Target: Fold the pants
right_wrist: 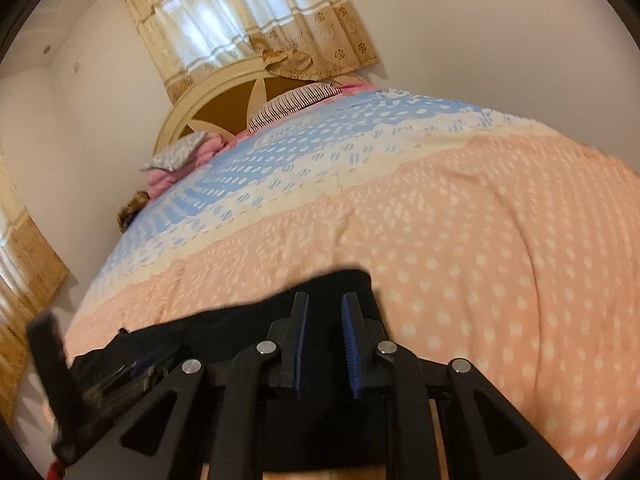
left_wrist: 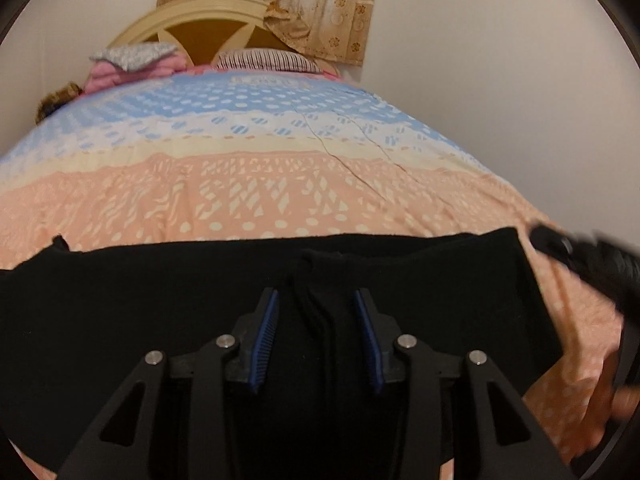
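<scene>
so the black pants point(left_wrist: 240, 288) are lying flat across the near end of the bed, at six o'clock in both wrist views, waistband edge running side to side on the peach part of the bedspread point(left_wrist: 280, 184). a drawstring point(left_wrist: 316, 312) is trailing down the middle of the cloth. the left gripper point(left_wrist: 316, 340) is hovering over that middle, jaws spread with the cord between them and nothing pinched. the right gripper point(right_wrist: 324, 336) is sitting over the pants' corner point(right_wrist: 352, 276), jaws parted more narrowly; the frame is blurring there, so whether cloth is lying between the pads is hard to say, though it looks like none is. in the left view the right gripper is showing at three o'clock, just beside the pants' right edge. this looks like the opening step, lining up grasps before the first fold. next, each gripper probably needs to drop onto an edge, pinch one layer cleanly, and carry it over together. pillows point(left_wrist: 264, 60) and headboard point(left_wrist: 200, 20) are sitting at twelve o'clock, well apart.
</scene>
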Motion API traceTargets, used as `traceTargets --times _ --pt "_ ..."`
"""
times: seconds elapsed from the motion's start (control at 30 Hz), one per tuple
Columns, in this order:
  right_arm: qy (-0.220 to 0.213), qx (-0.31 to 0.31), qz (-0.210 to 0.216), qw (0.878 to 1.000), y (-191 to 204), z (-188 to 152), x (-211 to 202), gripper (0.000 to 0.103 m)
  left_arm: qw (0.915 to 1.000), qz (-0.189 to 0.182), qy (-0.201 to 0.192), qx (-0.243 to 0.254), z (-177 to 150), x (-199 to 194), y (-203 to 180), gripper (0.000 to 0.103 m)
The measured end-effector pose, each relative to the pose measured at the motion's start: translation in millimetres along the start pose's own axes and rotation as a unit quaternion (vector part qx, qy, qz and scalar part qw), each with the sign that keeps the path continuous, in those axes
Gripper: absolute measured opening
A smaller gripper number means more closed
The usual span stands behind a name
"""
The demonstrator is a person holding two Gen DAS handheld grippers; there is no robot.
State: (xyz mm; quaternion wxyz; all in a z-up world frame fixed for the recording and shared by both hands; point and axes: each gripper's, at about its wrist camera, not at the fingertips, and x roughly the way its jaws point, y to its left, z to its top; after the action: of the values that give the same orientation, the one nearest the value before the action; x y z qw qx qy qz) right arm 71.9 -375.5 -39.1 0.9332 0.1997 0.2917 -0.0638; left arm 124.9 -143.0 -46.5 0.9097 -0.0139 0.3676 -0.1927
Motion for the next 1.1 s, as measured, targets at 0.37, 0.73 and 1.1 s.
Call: traceTargets --times 0.37,0.73,1.1 --pt "0.05 0.062 0.042 0.996 -33 -3 62 0.018 0.9999 -0.003 0.01 0.001 -5 -10 1 0.048" --pt "0.04 0.036 0.022 0.998 -4 -35 -23 0.018 0.9995 -0.006 0.021 0.021 -12 -24 8 0.066" --pt "0.017 -0.011 0.019 1.0 59 -47 -39 0.019 0.9992 0.023 -0.024 -0.021 -20 -94 119 0.073"
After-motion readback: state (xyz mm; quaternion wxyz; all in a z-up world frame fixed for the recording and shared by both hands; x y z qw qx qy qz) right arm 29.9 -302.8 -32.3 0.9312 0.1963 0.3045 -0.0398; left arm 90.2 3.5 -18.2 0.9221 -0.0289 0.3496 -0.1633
